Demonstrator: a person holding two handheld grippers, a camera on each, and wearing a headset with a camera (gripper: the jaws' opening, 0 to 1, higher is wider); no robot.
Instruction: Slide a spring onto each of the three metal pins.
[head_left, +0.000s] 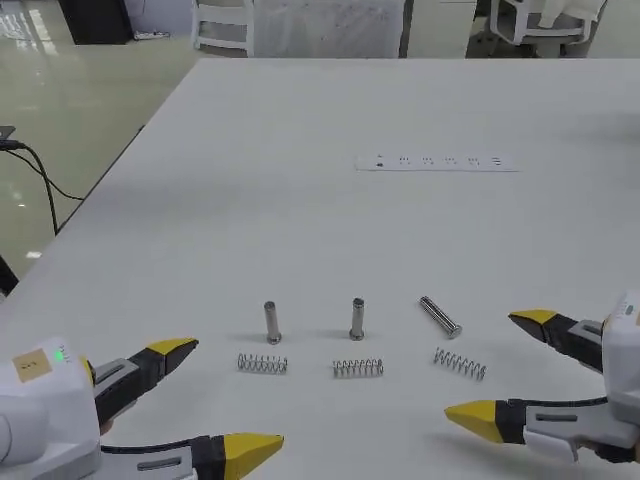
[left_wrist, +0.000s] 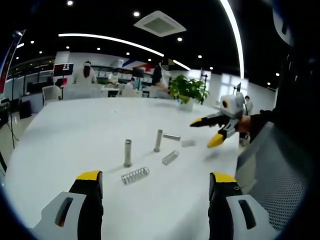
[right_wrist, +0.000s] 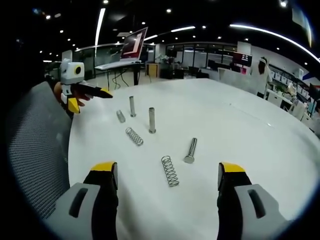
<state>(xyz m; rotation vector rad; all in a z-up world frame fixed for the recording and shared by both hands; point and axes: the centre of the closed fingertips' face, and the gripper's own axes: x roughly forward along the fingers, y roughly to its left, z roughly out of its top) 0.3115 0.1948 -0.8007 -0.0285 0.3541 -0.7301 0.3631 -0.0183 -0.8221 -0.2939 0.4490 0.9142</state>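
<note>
White office table (head_left: 300, 150). Jaws wide and empty on left gripper (head_left: 225, 393) and right gripper (head_left: 488, 365), flanking the middle pin (head_left: 357, 318). Upright pin (head_left: 272, 322) to its left, fallen pin (head_left: 440, 316) to its right; a spring (head_left: 358, 368) lies nearside of each. Springs likely light, compliant, prone to rolling: pinch gently mid-coil.

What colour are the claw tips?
Yellow on the left claw and right claw; clearest in the head view.

White workbench (head_left: 300, 150) with flush power strip (head_left: 437, 162); glossy pale floor (head_left: 80, 70); white chairs (head_left: 222, 25); ceiling spotlights (left_wrist: 136, 14); potted plant (left_wrist: 187, 90)
</note>
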